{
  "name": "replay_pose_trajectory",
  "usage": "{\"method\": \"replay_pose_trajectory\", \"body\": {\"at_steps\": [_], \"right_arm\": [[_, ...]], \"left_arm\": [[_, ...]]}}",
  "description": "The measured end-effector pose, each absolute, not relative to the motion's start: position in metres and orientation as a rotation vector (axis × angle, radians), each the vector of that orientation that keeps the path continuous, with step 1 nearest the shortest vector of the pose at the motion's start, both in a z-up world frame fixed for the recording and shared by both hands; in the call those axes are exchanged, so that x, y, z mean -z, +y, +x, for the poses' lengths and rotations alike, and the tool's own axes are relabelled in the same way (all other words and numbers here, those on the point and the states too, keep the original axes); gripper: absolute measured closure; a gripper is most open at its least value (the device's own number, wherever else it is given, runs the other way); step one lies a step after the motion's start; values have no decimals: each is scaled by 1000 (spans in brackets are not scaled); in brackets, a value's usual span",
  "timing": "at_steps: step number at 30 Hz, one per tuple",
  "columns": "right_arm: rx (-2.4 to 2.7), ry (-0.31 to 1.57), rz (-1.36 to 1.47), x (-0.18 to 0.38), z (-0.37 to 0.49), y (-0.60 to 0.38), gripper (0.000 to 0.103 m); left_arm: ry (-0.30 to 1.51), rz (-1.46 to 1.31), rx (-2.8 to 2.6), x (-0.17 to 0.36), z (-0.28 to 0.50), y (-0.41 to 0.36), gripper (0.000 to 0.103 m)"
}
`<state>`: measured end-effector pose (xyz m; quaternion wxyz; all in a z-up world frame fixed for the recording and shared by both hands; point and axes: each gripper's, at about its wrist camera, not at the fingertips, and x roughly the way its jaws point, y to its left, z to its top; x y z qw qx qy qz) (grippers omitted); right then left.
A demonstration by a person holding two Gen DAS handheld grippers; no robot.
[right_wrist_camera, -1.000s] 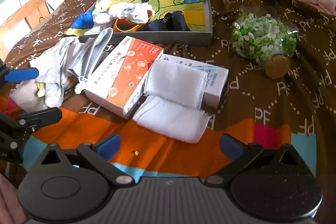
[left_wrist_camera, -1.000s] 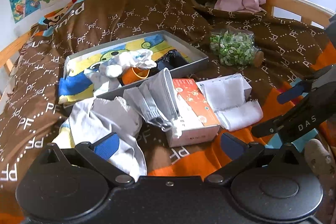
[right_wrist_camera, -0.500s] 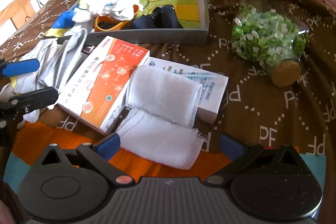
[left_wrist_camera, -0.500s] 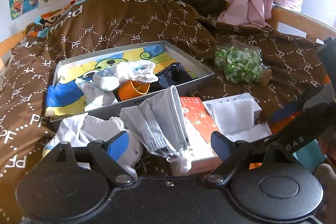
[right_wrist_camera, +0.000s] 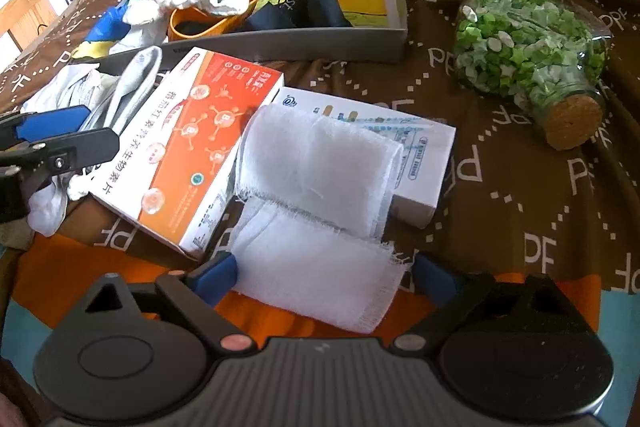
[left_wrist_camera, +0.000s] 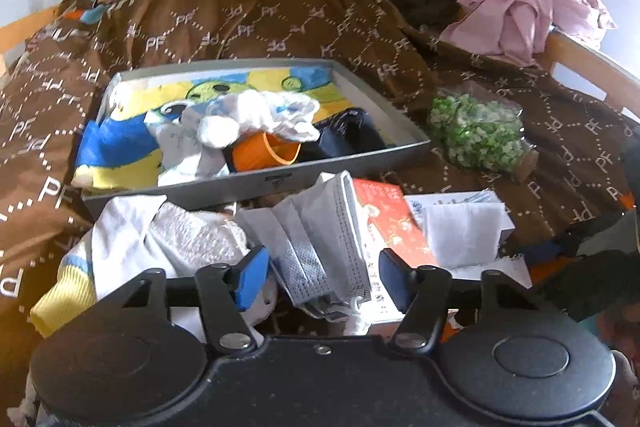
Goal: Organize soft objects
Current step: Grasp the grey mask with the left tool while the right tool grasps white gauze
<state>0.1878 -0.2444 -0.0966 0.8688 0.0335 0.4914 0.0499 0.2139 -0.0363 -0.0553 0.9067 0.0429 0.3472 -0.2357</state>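
Both tools have come down and forward toward the clutter since the earlier frames, and the items ahead of them now fill more of each view. Working from largest to smallest: the bed (left_wrist_camera: 248, 27), covered by a brown patterned quilt, carries everything, so I treat it as a yielding support. On it lies the grey tray (left_wrist_camera: 256, 183), which already holds socks and an orange cup; I judge it to be the collection point for soft items. Directly in front of the tray sits the orange box (right_wrist_camera: 192, 147), with a white box (right_wrist_camera: 420, 155) beside it; both are rigid and serve only as props here. A white gauze strip (right_wrist_camera: 316, 211) drapes over the white box and down onto the quilt, so its free end is easy to reach. The grey face mask (left_wrist_camera: 320, 247) leans against the orange box beside a loose white sock (left_wrist_camera: 140, 239). My left tool (left_wrist_camera: 320, 275) is closing with the mask between its fingers; I cannot yet confirm pad contact. My right tool (right_wrist_camera: 324, 275) is wide and just starting to close, straddling the lower end of the gauze without gripping it.
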Motion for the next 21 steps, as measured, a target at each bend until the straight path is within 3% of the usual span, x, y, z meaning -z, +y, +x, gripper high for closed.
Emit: {"method": "replay_pose_trajectory", "body": {"at_steps": [2, 10, 14, 17, 21], "right_arm": [[-109, 1027, 71, 97, 188, -244, 12], [-136, 1027, 90, 95, 186, -243, 30], [-149, 1024, 108, 93, 186, -242, 49], [-160, 1020, 127, 92, 185, -244, 70], [-165, 1008, 126, 91, 183, -242, 82]], "left_arm": [[736, 85, 478, 56, 215, -36, 43], [786, 19, 458, 56, 219, -32, 67], [780, 38, 450, 54, 215, -35, 84], [790, 32, 444, 56, 215, -34, 88], [759, 24, 445, 51, 210, -32, 92]]}}
